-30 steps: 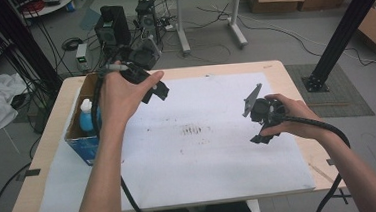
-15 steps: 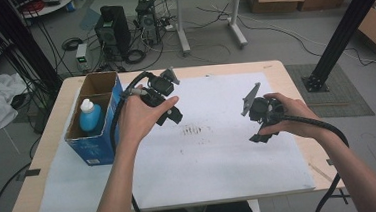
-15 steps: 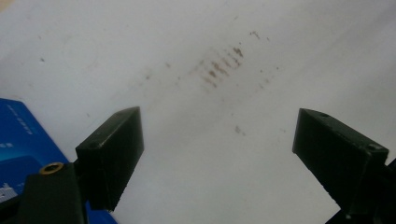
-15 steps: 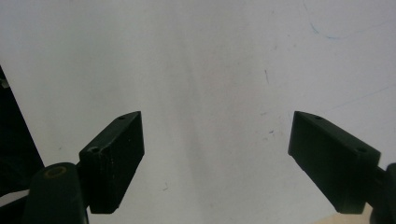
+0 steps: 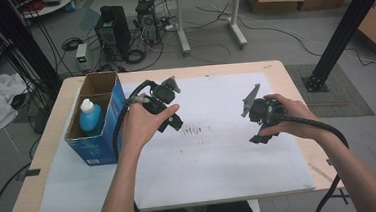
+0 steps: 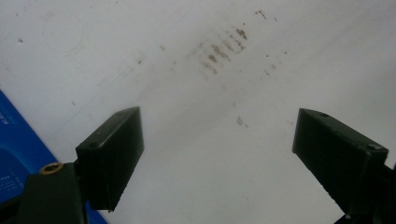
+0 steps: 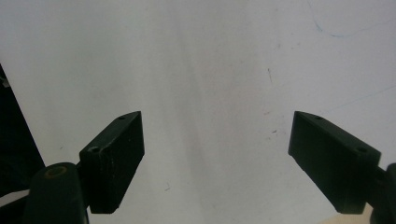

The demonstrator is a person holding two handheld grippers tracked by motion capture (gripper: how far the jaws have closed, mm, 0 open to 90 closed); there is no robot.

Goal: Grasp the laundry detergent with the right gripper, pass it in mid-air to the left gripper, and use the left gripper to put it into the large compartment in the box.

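Holding both tools wide open with nothing in them, the person has the left gripper (image 5: 169,118) near the middle of the frame, just right of the blue box (image 5: 98,137) where the bottle (image 5: 89,116) stands. The right gripper (image 5: 264,130) waits mid-right. A careless reach might knock the box or tip the bottle
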